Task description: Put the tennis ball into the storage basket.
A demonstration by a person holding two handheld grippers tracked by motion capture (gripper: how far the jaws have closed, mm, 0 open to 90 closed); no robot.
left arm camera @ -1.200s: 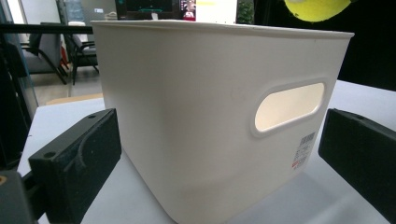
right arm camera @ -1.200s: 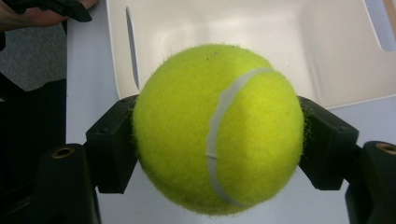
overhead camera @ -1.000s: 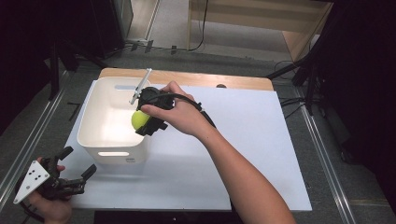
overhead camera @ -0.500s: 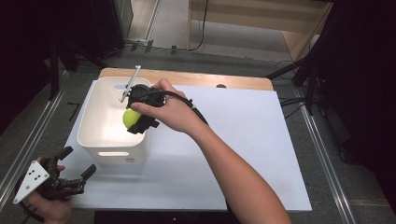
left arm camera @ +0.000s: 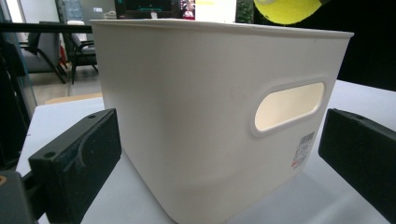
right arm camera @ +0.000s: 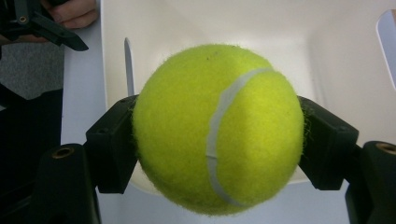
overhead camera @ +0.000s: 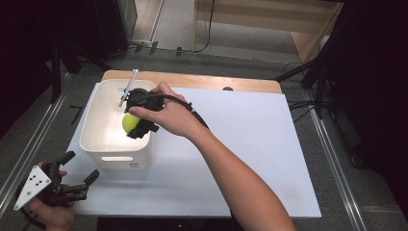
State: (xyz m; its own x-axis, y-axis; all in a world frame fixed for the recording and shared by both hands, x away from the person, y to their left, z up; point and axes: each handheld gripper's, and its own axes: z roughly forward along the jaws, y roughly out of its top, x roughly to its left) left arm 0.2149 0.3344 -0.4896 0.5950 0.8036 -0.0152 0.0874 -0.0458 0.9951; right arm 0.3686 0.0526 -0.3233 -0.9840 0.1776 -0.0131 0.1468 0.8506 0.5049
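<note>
The right gripper (overhead camera: 136, 126) has moved a little further over the bin (overhead camera: 96, 139), carrying the ball (overhead camera: 129, 121) with it. Its jaws squeeze the ball from both sides, above the bin's open top near the right wall. The left gripper (overhead camera: 77, 172) waits with jaws apart, just in front of the bin. If the ball is let go too near the wall, it may hit the rim and bounce out.
</note>
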